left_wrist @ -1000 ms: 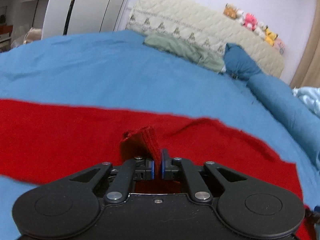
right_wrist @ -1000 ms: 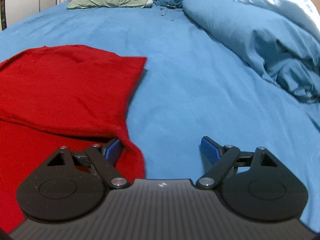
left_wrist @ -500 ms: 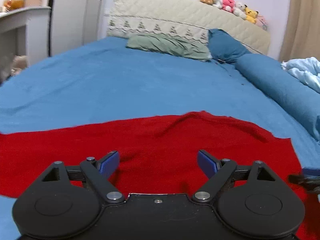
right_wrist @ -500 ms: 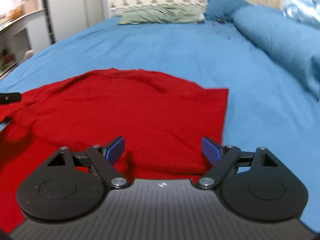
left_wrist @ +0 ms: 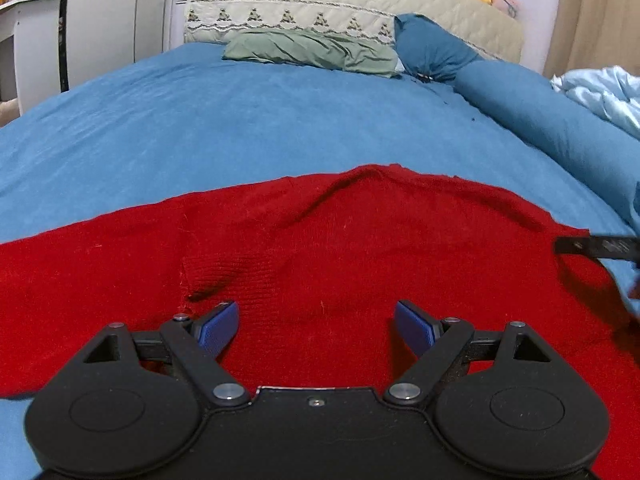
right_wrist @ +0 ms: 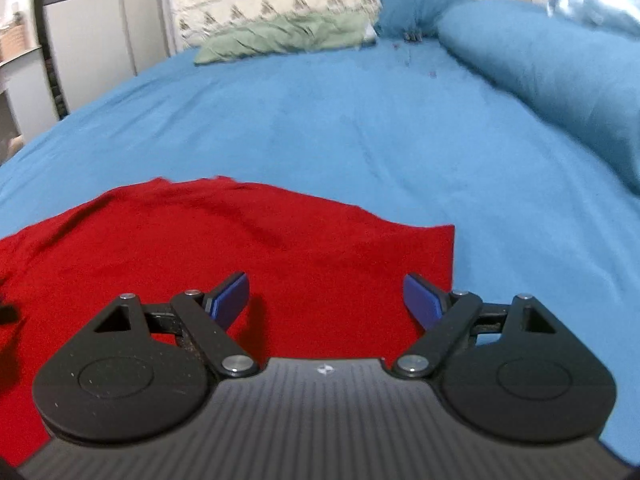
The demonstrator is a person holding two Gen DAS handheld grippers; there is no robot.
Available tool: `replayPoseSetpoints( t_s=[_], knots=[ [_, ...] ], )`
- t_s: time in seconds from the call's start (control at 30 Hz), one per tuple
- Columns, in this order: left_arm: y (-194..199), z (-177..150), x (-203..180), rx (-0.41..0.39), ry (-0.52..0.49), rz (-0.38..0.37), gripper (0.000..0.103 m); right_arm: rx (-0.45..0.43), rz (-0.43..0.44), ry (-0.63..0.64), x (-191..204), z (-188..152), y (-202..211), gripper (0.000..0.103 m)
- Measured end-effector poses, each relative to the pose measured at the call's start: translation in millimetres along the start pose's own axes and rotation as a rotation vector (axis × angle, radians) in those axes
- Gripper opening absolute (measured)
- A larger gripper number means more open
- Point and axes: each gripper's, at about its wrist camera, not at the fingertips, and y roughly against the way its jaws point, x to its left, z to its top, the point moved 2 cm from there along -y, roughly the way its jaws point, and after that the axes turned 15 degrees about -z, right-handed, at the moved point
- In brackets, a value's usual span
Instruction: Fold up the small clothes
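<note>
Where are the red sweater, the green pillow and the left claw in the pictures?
red sweater [left_wrist: 360,248], left wrist view, middle of the knit.
green pillow [left_wrist: 308,50], left wrist view, middle of its top.
left claw [left_wrist: 316,326], left wrist view, midway between its open fingertips.

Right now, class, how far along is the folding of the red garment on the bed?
Done: the red garment lies spread on the blue bed sheet, apparently folded once, with a straight edge on its right. In hand: nothing; the left hand-held gripper and right hand-held gripper are both open above it. Left: further folds to make it compact.
</note>
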Motion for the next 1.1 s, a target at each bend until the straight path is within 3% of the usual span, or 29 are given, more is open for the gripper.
replayPoseSetpoints(
  t_s=[0.07,0.2,0.33,0.4,0.63,0.73,0.87,1.0,1.1],
  knots=[
    [2.0,-3.3,2.2,0.003,-0.003,-0.007,0.088,0.066,-0.028,-0.035,-9.6,5.3,-27.8,0.100],
    [-0.8,-4.8,0.7,0.005,-0.023,-0.004,0.090,0.058,-0.034,-0.072,-19.2,12.2,-40.8,0.100],
    [13.8,1.6,-3.1,-0.015,0.007,0.003,0.090,0.045,-0.042,-0.049,-13.4,17.2,-28.7,0.100],
    [31.6,8.1,-4.6,-0.046,0.023,-0.002,0.090,-0.002,-0.004,-0.039,-9.8,21.3,1.2,0.100],
    [123.5,29.6,5.2,-0.151,0.031,0.121,0.092,-0.079,0.069,0.073,9.6,25.1,118.2,0.101],
    [162.8,31.6,29.0,-0.205,0.082,0.168,0.102,-0.089,0.090,0.111,29.7,27.3,158.3,0.103],
    [197.7,24.1,77.5,-0.252,0.168,0.249,0.103,-0.121,0.186,0.126,71.0,25.8,191.2,0.103],
    [224.4,4.5,134.4,-0.274,0.310,0.342,0.103,-0.105,0.240,0.154,128.6,16.9,200.1,0.103],
    [239.5,-10.9,168.0,-0.278,0.353,0.404,0.103,-0.082,0.274,0.185,171.3,5.7,198.9,0.103]
  ],
)
